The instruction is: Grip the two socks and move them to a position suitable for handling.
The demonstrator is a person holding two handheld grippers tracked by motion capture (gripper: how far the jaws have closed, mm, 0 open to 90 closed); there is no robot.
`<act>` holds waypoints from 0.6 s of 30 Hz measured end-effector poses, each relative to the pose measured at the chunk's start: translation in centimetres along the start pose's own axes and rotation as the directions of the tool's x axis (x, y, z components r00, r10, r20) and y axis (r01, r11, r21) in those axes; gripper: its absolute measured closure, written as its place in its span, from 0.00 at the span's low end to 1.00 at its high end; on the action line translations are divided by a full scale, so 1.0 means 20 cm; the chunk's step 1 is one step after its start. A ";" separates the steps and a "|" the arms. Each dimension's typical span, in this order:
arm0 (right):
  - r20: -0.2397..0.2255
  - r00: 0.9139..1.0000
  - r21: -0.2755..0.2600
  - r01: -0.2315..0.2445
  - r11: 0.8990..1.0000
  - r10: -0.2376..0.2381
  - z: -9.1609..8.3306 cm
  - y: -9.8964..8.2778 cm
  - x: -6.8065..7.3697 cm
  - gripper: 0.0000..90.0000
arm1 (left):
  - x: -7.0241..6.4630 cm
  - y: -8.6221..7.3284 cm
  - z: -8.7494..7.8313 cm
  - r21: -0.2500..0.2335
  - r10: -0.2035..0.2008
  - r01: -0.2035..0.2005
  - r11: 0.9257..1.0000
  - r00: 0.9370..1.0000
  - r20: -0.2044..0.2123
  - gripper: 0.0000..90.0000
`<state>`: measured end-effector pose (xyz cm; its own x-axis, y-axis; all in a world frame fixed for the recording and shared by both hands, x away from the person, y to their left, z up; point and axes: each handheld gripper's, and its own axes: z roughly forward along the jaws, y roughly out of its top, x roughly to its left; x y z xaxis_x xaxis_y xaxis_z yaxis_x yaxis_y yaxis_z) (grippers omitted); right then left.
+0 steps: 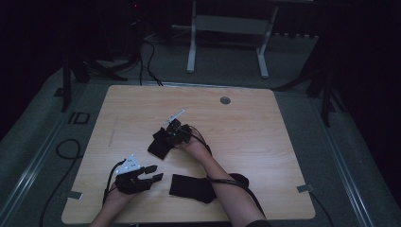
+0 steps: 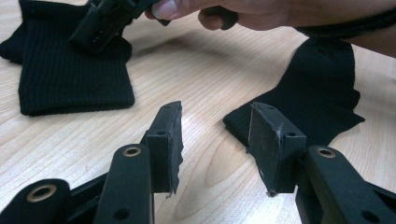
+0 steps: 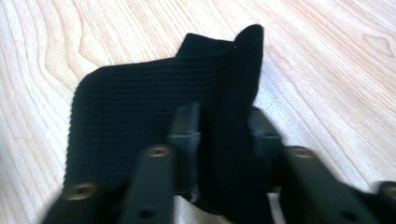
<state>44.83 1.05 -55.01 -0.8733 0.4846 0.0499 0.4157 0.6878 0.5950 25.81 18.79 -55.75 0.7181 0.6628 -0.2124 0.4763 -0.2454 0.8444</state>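
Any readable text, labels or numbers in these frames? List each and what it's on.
"ID": pale marking on the floor, left of the table in the high view.
Nothing to read on the two black knit cloths, the table or either gripper.

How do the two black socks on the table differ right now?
The farther sock has a fold of its fabric pinched up between the right tongs; the nearer sock lies flat and untouched, partly under the right forearm. The farther sock sits mid-table; the nearer sock lies by the front edge, ahead of the open left tongs. Both are black ribbed knit.
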 end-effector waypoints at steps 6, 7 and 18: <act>-0.003 1.000 0.008 0.004 1.000 -0.004 -0.02 -0.01 0.03 0.90 | 0.01 0.00 0.00 -0.002 -0.019 0.019 1.000 1.000 -0.013 0.63; -0.008 1.000 -0.002 -0.002 1.000 0.002 -0.04 -0.01 0.03 0.90 | 0.01 0.00 0.00 -0.004 -0.021 0.021 1.000 1.000 -0.018 0.63; -0.071 0.996 -0.172 -0.060 0.983 0.048 -0.37 -0.16 0.02 0.90 | 0.01 0.05 0.03 -0.016 -0.034 0.033 0.999 0.999 -0.018 0.61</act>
<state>41.29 -4.98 -50.98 -0.8681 0.4775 0.1354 0.4172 0.5542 0.7203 26.78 18.15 -55.19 0.6923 0.6834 -0.2316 0.4920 -0.2122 0.8443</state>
